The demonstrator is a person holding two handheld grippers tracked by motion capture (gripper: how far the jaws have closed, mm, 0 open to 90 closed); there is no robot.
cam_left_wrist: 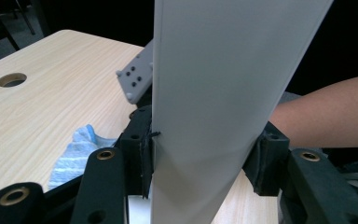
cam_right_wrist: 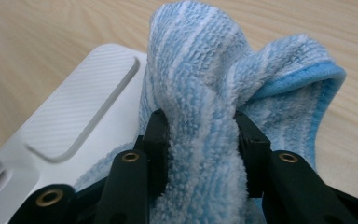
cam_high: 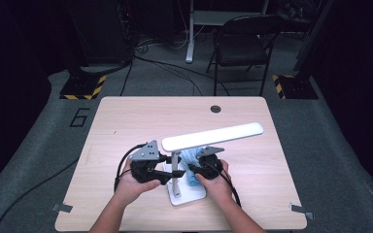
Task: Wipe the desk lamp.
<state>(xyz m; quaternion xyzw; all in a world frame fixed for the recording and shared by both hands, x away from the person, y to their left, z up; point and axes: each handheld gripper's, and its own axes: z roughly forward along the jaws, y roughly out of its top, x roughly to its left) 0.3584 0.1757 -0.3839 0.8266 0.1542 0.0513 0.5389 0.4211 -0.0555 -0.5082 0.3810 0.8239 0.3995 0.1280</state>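
Near the table's [cam_high: 126, 121] front edge, we clamp the left hand-held gripper [cam_left_wrist: 196, 158] on the white desk lamp's upright stem [cam_left_wrist: 214, 93] to steady it, while the right hand-held gripper [cam_right_wrist: 200, 140] pinches a bunched blue striped cloth [cam_right_wrist: 205, 84] against the lamp base [cam_right_wrist: 74, 102], seemingly to wipe it.

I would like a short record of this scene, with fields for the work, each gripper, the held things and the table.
work: wiping a desk lamp with a cloth
left gripper: shut on the lamp, at its upright post
right gripper: shut on the cloth
cloth: blue and white striped, bunched, lying partly on the lamp base
lamp: white, stands near the front edge, head long and flat
table: light wood, with a round hole near the far edge
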